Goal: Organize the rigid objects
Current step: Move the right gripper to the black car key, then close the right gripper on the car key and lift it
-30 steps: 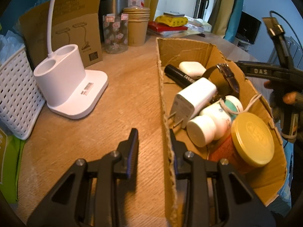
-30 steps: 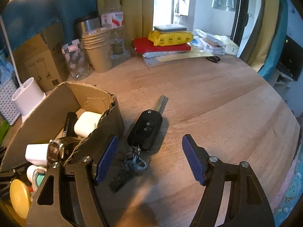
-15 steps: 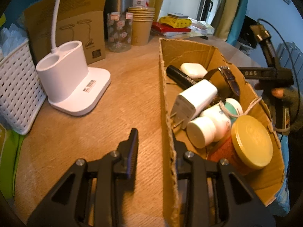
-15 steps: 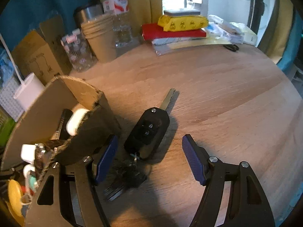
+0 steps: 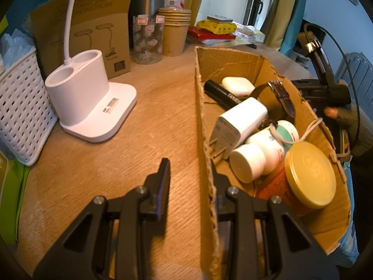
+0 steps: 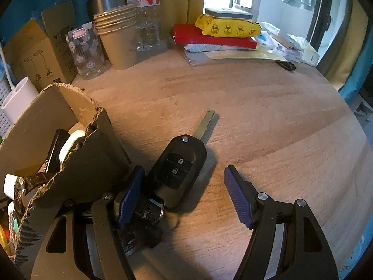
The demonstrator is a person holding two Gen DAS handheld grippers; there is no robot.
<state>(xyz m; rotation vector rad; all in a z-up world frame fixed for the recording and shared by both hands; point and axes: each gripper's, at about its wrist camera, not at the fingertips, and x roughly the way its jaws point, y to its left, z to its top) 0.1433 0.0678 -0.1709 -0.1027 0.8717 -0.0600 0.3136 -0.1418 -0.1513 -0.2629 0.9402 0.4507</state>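
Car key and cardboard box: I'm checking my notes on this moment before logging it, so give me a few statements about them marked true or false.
1. The car key lies on the table, outside the cardboard box. True.
2. The right gripper is shut on the key. False: its jaws stand open around it.
3. The left gripper straddles the box's wall. True.
4. The gold-lidded jar stands on the table beside the box. False: it lies inside the box.
5. The white charger is in the box. True.
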